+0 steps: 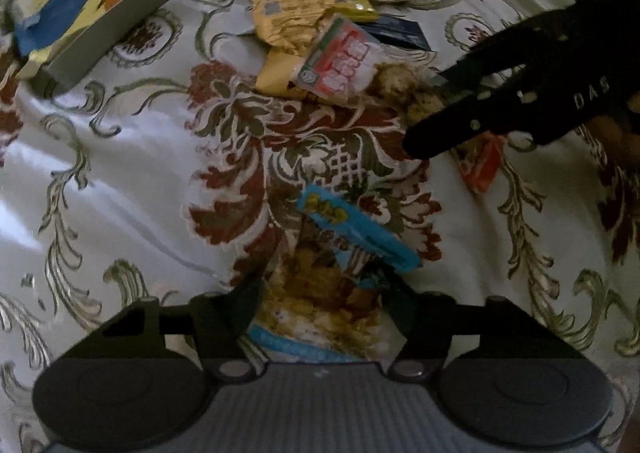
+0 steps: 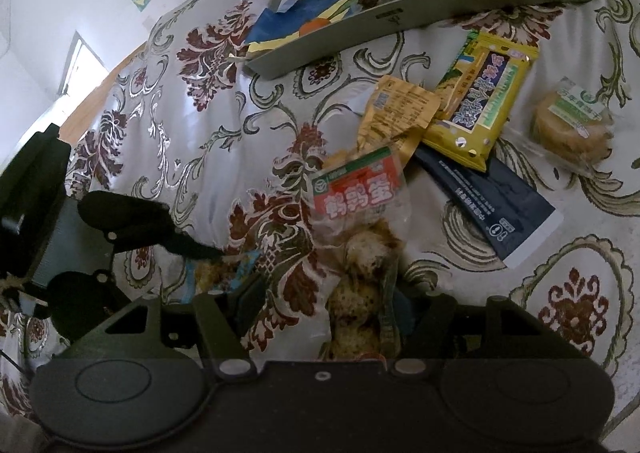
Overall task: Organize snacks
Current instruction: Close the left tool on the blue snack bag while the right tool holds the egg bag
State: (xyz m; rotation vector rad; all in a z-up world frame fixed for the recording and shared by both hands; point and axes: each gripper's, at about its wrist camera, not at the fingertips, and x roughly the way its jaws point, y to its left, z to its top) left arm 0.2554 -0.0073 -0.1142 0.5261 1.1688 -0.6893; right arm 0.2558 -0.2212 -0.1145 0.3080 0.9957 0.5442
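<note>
Your left gripper (image 1: 324, 293) holds the blue crinkly snack bag (image 1: 352, 237) near you. Your right gripper (image 2: 356, 309) grips the clear bag of brown speckled eggs (image 2: 360, 213). The grey tray (image 2: 400, 19) sits far away.

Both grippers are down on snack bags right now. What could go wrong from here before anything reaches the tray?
1. The quail egg bag is clear and floppy; the right gripper straddles its lower end, so it may sag or slip.
2. That bag overlaps the gold packet, which could get dragged along.
3. The left gripper straddles the blue snack bag near the right one; they could collide heading for the tray.
</note>
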